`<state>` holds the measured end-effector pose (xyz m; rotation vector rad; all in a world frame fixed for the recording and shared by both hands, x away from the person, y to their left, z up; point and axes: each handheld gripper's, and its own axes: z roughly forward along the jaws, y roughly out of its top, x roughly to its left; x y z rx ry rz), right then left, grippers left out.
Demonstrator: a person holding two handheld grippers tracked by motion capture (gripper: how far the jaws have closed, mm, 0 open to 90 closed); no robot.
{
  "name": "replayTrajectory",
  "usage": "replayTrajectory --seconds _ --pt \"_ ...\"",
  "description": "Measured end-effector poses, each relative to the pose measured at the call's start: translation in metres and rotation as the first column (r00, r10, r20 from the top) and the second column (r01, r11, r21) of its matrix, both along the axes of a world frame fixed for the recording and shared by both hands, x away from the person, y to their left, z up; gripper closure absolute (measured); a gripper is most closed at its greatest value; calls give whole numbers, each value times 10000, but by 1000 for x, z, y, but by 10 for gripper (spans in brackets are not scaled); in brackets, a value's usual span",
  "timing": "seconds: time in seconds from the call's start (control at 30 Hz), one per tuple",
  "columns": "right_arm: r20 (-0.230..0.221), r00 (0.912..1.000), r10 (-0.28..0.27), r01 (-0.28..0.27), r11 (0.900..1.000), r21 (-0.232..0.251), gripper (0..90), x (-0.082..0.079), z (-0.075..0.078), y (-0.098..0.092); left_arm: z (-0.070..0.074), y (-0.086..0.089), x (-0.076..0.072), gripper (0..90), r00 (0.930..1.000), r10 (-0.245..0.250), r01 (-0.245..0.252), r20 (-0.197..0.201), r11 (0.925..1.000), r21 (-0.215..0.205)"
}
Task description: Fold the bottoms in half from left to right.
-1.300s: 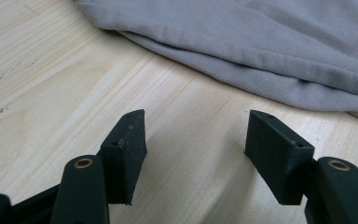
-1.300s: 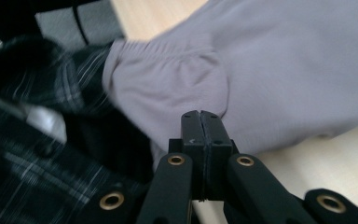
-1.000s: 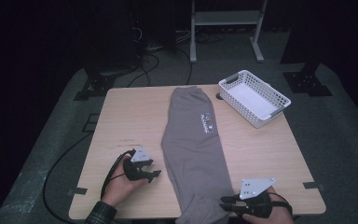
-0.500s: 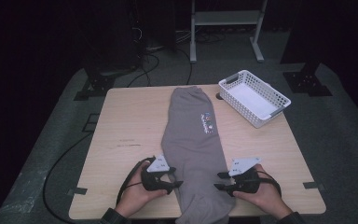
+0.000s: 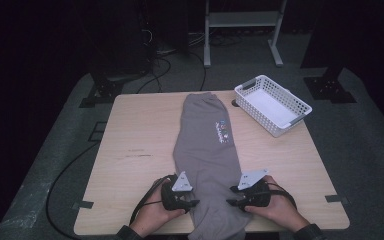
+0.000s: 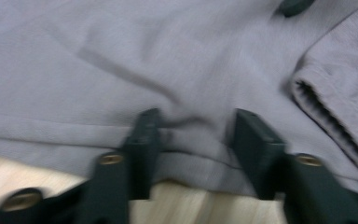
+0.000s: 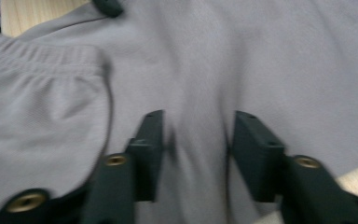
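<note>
Trousers of grey cloth lie lengthwise down the middle of the desk, folded into one long strip, with a small coloured print on the upper part and the near end hanging over the desk's front edge. The left gripper sits at the strip's left edge near the front, held in the person's left hand, and points inward at the cloth. The right gripper sits opposite at the strip's right edge, in the right hand, and points inward too, so the two face each other across the trousers.

In the left gripper view the jaws stand partly apart with a raised ridge of grey cloth between them, right over the hemmed edge where cloth meets bare wood; they have just been closing. I cannot tell whether the pads already press on that ridge. A ribbed cuff lies off to the right in that view.

In the right gripper view the jaws also stand partly apart over the trousers, with a fold of cloth rising between them, and they too have just been closing; whether they pinch it is not clear, as the picture is blurred. The elastic waistband shows at the upper left there.

A white basket stands at the desk's far right corner, well apart from the trousers' near end.
</note>
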<state>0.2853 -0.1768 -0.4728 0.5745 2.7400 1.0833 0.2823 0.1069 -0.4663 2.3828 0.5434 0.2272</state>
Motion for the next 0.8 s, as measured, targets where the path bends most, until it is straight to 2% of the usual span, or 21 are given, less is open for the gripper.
replayTrajectory --seconds 0.13,0.2,0.3,0.4,0.6,0.67,0.8 --pt "-86 10000 9 -9 10000 -29 759 2 1 2 2 3 6 782 9997 225 -223 -120 9997 110" --pt "-221 9998 28 -29 10000 -66 829 4 2 4 3 3 10 832 9993 313 -310 -189 9994 167" --pt "-223 9997 28 -31 9999 -141 841 8 3 10 4 4 19 838 9989 454 -451 -69 9983 361" --pt "-193 9998 -42 37 9997 -248 842 16 4 15 4 7 33 837 9974 717 -717 -13 9968 354" --pt "126 9995 -280 287 9977 -610 844 40 6 25 3 9 54 828 9922 1219 -1228 253 9917 376" --pt "222 9990 -379 393 9970 -670 844 50 6 27 3 10 61 825 9899 1385 -1395 304 9897 327" --pt "322 9973 -658 679 9953 -684 844 68 6 31 3 10 78 823 9854 1616 -1642 534 9852 489"
